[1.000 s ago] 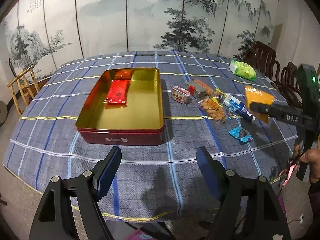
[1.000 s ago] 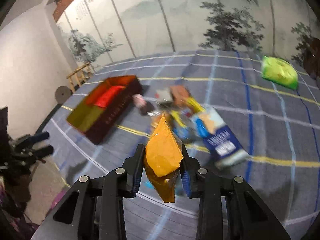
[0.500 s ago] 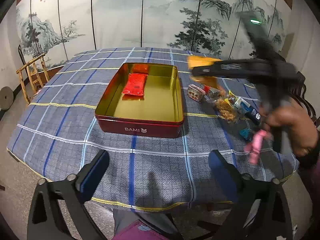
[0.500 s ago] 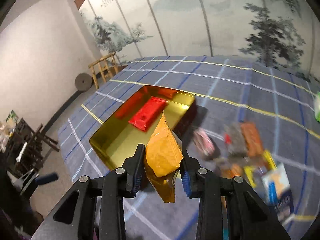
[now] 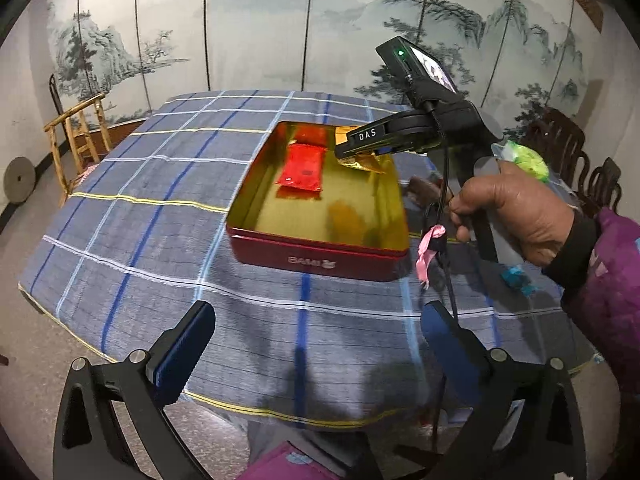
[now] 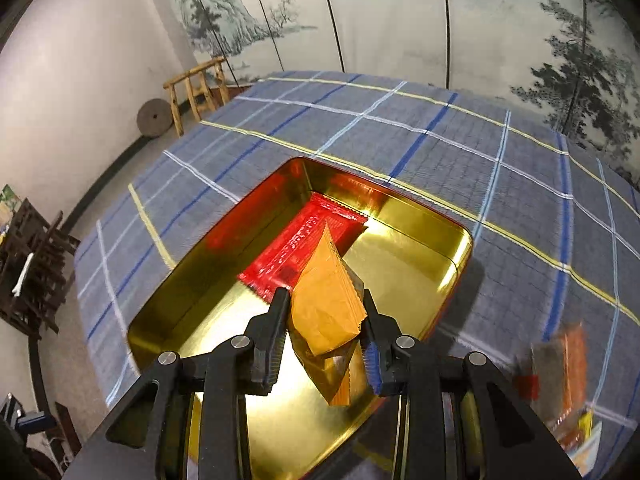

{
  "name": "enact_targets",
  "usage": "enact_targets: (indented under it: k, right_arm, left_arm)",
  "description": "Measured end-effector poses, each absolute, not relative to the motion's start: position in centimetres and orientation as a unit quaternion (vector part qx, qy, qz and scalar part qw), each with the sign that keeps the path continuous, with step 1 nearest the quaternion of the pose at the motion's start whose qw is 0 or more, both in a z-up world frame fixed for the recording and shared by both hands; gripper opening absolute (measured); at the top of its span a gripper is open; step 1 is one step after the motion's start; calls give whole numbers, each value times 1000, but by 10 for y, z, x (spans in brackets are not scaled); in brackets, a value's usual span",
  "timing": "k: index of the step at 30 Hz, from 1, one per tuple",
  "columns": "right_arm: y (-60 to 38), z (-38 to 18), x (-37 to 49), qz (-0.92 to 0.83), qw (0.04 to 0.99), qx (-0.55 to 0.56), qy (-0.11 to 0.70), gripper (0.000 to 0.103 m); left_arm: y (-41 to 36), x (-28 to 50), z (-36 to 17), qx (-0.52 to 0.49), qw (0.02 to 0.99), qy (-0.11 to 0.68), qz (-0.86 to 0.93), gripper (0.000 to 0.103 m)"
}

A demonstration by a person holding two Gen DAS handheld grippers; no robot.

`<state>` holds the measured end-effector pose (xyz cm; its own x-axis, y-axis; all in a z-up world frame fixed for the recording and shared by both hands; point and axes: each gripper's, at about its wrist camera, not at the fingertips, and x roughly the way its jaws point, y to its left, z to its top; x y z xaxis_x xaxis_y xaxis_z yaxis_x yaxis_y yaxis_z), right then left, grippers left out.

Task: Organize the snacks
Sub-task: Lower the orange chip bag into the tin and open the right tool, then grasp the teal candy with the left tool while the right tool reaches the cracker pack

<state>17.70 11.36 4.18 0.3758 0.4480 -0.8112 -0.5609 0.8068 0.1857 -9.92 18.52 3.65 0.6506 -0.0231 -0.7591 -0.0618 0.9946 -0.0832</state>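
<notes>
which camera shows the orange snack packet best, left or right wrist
Right wrist view: the orange snack packet fills the centre, pinched by the right gripper above the gold tin. In the left wrist view only a small gold corner peeks out below the gripper.

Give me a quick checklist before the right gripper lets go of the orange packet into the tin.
1. Right gripper shut on the orange packet: ok.
2. Packet over the open tin, inside its rim: ok, both views show it above the gold floor.
3. Landing spot bare: ok, the gold floor beside the red packet is bare.
4. Packet clear of the red packet: cannot tell, its tip overlaps it in the right wrist view.
5. Height above the tin floor: cannot tell.
6. Left gripper open and out of the way, short of the tin at the near table edge: ok.
</notes>
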Motion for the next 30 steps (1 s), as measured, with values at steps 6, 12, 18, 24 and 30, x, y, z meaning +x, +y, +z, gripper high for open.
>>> enact_targets:
  k: [6,12,18,24,30]
  right_arm:
    - [126,27,195,289,822,-65,486,35]
    - [132,17,205,279,819,-68,496,37]
    - [134,19,208,273,824,-64,492,37]
    - [123,28,204,278,833,-40,477,44]
    - [75,57,172,297,851,17,433,55]
  left_arm:
    - [190,-94,29,-28,907,420,33,101]
    - [191,-93,27,-19,908,416,36,102]
    - [192,-92,26,-21,906,421,37,102]
    - [188,-94,26,-22,905,423,37,101]
    - [182,-100,32,-15,914,403,33,102]
